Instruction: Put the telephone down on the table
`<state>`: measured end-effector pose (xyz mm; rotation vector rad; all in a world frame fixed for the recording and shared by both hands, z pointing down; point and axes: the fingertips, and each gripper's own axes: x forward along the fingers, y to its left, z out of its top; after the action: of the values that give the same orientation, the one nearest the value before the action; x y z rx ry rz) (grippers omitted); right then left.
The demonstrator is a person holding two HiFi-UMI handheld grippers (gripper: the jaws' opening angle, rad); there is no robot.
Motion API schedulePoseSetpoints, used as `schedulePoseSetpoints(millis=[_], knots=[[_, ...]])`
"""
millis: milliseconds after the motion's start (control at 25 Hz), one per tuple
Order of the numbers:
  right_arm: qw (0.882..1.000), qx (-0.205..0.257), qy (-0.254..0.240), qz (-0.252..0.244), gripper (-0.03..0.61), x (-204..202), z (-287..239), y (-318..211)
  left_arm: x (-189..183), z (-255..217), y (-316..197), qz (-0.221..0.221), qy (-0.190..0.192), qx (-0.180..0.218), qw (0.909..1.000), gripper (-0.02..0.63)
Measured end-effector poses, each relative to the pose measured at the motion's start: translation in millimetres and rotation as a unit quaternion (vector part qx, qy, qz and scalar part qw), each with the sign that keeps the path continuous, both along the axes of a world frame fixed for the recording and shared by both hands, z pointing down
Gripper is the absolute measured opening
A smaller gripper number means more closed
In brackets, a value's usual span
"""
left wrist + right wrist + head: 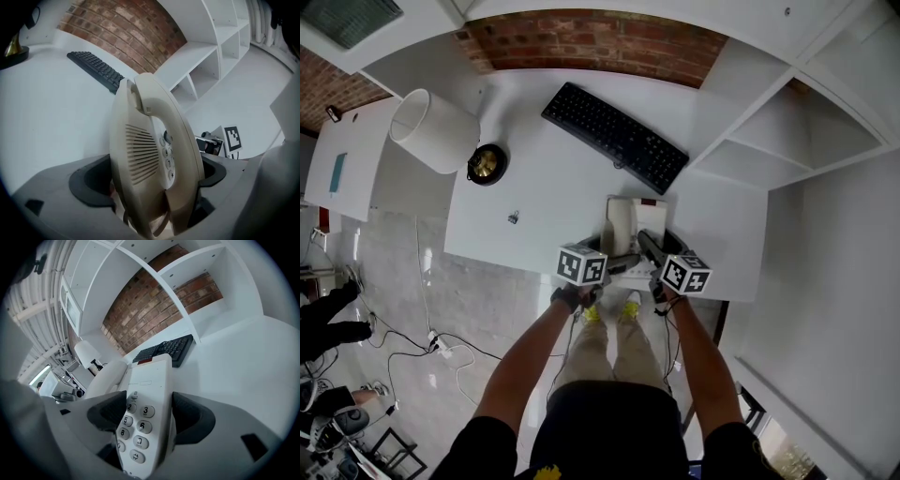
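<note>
A cream telephone (623, 225) with its handset on top lies at the front edge of the white table (544, 197). My left gripper (619, 261) reaches in from the left, and the telephone (154, 154) stands edge-on between its wide-spread jaws; I count this gripper (147, 178) as open. My right gripper (654, 248) comes in from the right. Its pads (190, 420) close on the keypad end of the telephone (145, 404), so that gripper (150, 416) is shut on it.
A black keyboard (614, 136) lies diagonally at the back of the table. A white lamp shade (436, 129) with a brass base (487, 164) stands at the left. A small clip (514, 217) lies mid-table. White shelving (787, 141) rises at the right.
</note>
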<state>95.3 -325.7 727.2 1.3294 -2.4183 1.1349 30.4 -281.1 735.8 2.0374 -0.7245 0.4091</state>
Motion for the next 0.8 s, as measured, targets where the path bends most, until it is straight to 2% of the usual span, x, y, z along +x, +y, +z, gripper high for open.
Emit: schedulePoseSetpoints(millis=[280, 320, 800], knots=[[1.000, 0.005, 0.020, -0.005, 0.293, -0.2, 1.9, 3.0, -10.1, 6.1, -0.4, -0.014, -0.044, 0.020, 0.9987, 0.498], [1.000, 0.007, 0.026, -0.005, 0.293, -0.2, 2.8, 3.4, -11.4, 7.4, -0.2, -0.013, -0.051, 0.026, 0.9983, 0.480], [1.000, 0.010, 0.029, -0.006, 0.288, -1.1, 4.1, 3.0, -10.7, 6.1, 3.2, 0.014, -0.049, 0.041, 0.9979, 0.476]])
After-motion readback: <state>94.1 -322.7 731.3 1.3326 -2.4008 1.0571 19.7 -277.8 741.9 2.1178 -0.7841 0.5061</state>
